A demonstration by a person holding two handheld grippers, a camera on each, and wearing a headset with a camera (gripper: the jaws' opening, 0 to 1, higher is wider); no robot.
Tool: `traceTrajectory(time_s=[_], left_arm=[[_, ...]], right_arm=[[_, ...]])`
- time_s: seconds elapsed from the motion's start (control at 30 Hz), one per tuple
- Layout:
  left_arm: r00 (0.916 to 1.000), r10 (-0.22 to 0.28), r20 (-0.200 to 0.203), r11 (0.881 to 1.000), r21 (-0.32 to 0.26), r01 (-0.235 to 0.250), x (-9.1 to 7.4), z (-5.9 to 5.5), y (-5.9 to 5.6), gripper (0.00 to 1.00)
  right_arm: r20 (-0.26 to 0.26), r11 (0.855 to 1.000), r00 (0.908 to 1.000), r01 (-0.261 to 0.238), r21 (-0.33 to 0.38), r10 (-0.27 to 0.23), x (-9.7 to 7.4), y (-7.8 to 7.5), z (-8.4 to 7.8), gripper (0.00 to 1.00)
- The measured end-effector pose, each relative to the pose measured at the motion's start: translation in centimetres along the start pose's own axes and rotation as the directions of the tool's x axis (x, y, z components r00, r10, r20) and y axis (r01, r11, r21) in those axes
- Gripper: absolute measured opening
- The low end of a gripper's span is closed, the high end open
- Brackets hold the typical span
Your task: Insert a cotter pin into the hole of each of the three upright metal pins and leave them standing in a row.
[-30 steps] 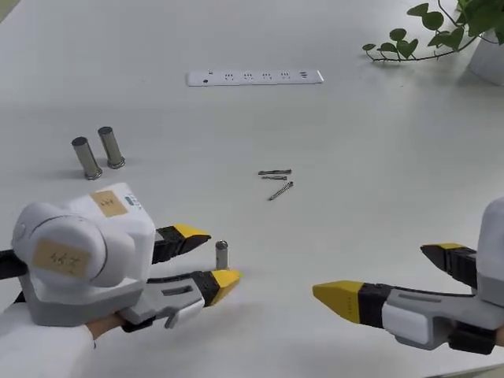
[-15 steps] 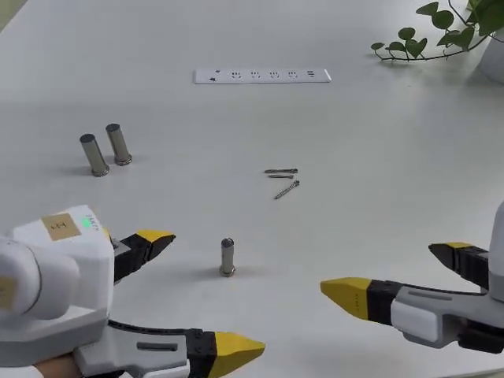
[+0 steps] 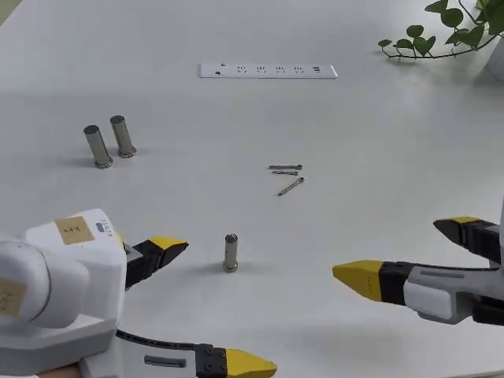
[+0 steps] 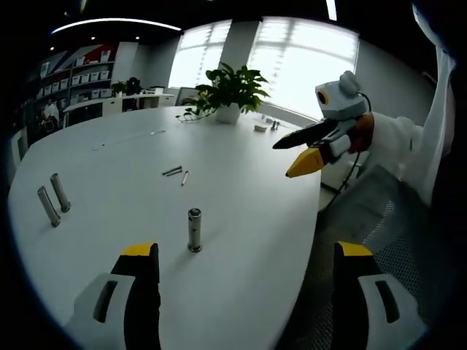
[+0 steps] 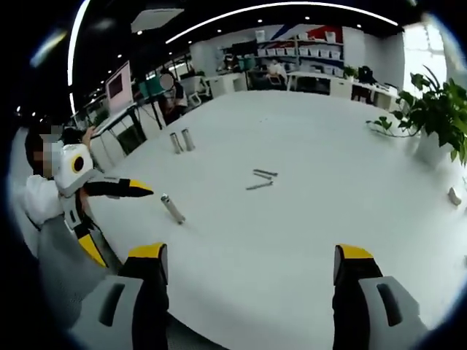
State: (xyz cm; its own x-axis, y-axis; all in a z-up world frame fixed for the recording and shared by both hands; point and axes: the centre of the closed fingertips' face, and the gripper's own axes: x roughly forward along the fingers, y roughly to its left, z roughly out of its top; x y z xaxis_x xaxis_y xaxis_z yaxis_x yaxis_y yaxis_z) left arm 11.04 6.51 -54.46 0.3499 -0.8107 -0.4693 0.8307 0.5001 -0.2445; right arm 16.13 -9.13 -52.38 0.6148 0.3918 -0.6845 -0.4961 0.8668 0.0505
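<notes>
Left gripper has backed off metal pin; pin now stands free, upright on table. Left and right gripper jaws wide open, empty. Cotter pins lie loose beyond pin; insertion not yet begun.

This is an open-plan office. A large white table carries a power strip at the top centre of the head view, with a potted plant at its far edge. Rows of desks run along the top of the right gripper view. The left gripper view has big windows at upper right and shelves at upper left.
</notes>
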Motion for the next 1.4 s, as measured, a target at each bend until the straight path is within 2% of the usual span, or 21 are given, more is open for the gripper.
traceTrajectory(time_s=[0.07,0.17,0.27,0.37,0.43,0.53,0.63,0.7,0.73,0.8,0.9,0.97,1.0,1.03,1.07,1.1,1.13,1.17,1.3,1.37,1.4], left_arm=[[0.9999,0.0,0.013,1.0,-0.01,0.0,-0.2,0.2,0.1,0.99],[0.9998,0.01,0.016,1.0,-0.015,-0.009,-0.5,0.5,0.3,0.99],[0.9997,0.015,0.021,1.0,-0.012,-0.014,-0.8,0.7,0.5,0.99],[0.9989,0.014,0.046,1.0,-0.02,-0.013,-1.1,1.2,0.7,0.99],[0.9972,0.015,0.073,1.0,-0.023,-0.014,-1.2,1.7,0.7,0.99],[0.9969,0.014,0.077,0.999,-0.03,-0.012,-1.3,1.8,0.8,0.99],[0.997,0.02,0.075,0.999,-0.03,-0.018,-1.3,1.8,0.9,0.99],[0.9965,0.027,0.079,0.999,-0.034,-0.024,-1.3,1.8,1.1,0.99],[0.9958,0.033,0.086,0.999,-0.044,-0.03,-1.3,1.8,1.2,0.99],[0.9951,0.034,0.092,0.997,-0.071,-0.028,-1.4,1.8,1.1,0.99],[0.9946,0.041,0.095,0.997,-0.073,-0.035,-1.5,1.9,1.1,0.99],[0.9938,0.044,0.102,0.996,-0.08,-0.036,-1.5,2.0,1.1,0.99],[0.9935,0.044,0.105,0.996,-0.086,-0.035,-1.6,2.1,1.1,0.99],[0.9921,0.044,0.118,0.993,-0.118,-0.03,-1.6,2.2,1.1,0.99],[0.9906,0.046,0.129,0.991,-0.127,-0.029,-1.6,2.3,1.1,0.99],[0.9902,0.046,0.132,0.991,-0.127,-0.03,-1.6,2.4,1.1,0.99],[0.9899,0.048,0.133,0.991,-0.13,-0.031,-1.7,2.4,1.0,0.99],[0.9898,0.05,0.133,0.991,-0.131,-0.033,-1.7,2.4,1.1,0.99],[0.99,0.052,0.131,0.991,-0.13,-0.035,-1.7,2.3,1.0,0.99],[0.9898,0.057,0.131,0.99,-0.137,-0.039,-1.7,2.3,1.1,0.99],[0.9898,0.058,0.13,0.989,-0.14,-0.04,-1.7,2.3,1.2,0.99]], right_arm=[[0.015,1.0,0.9998,0.012,-0.028,-0.012,0.2,-0.5,1.0,0.86],[0.025,0.997,0.9993,-0.024,-0.068,0.026,0.7,-0.9,2.7,0.82],[-0.013,0.986,0.9994,-0.033,-0.162,0.031,1.0,-1.8,4.0,0.79],[-0.015,0.973,0.9991,-0.043,-0.228,0.04,1.4,-2.6,5.7,0.77],[-0.028,0.96,0.9978,-0.065,-0.273,0.06,1.5,-2.6,6.4,0.75],[-0.074,0.931,0.994,-0.102,-0.352,0.081,2.0,-2.9,7.4,0.71],[-0.136,0.899,0.9845,-0.157,-0.409,0.11,2.8,-2.9,7.8,0.73],[-0.144,0.889,0.9816,-0.176,-0.422,0.126,3.3,-2.6,8.3,0.72],[-0.154,0.879,0.9772,-0.2,-0.433,0.146,3.8,-2.4,8.6,0.72],[-0.178,0.871,0.9691,-0.233,-0.432,0.17,4.7,-2.8,8.8,0.7],[-0.211,0.829,0.96,-0.267,-0.492,0.184,6.2,-2.7,9.1,0.65],[-0.256,0.796,0.9452,-0.311,-0.519,0.203,7.1,-2.4,8.7,0.57],[-0.262,0.792,0.9427,-0.319,-0.521,0.207,7.3,-2.3,8.7,0.52],[-0.291,0.788,0.9311,-0.346,-0.51,0.22,7.7,-2.1,8.3,0.46],[-0.298,0.793,0.9265,-0.356,-0.494,0.23,8.4,-2.0,8.2,0.39],[-0.298,0.794,0.9273,-0.353,-0.495,0.226,8.8,-2.0,8.4,0.35],[-0.31,0.781,0.9228,-0.364,-0.508,0.229,9.4,-2.0,8.3,0.32],[-0.318,0.772,0.9192,-0.373,-0.515,0.232,9.7,-2.1,8.2,0.3],[-0.347,0.767,0.9108,-0.384,-0.515,0.224,11.4,-2.5,7.8,0.28],[-0.363,0.77,0.9038,-0.395,-0.502,0.227,12.4,-2.7,7.5,0.25],[-0.382,0.779,0.8924,-0.412,-0.472,0.241,12.9,-2.7,7.1,0.24]])
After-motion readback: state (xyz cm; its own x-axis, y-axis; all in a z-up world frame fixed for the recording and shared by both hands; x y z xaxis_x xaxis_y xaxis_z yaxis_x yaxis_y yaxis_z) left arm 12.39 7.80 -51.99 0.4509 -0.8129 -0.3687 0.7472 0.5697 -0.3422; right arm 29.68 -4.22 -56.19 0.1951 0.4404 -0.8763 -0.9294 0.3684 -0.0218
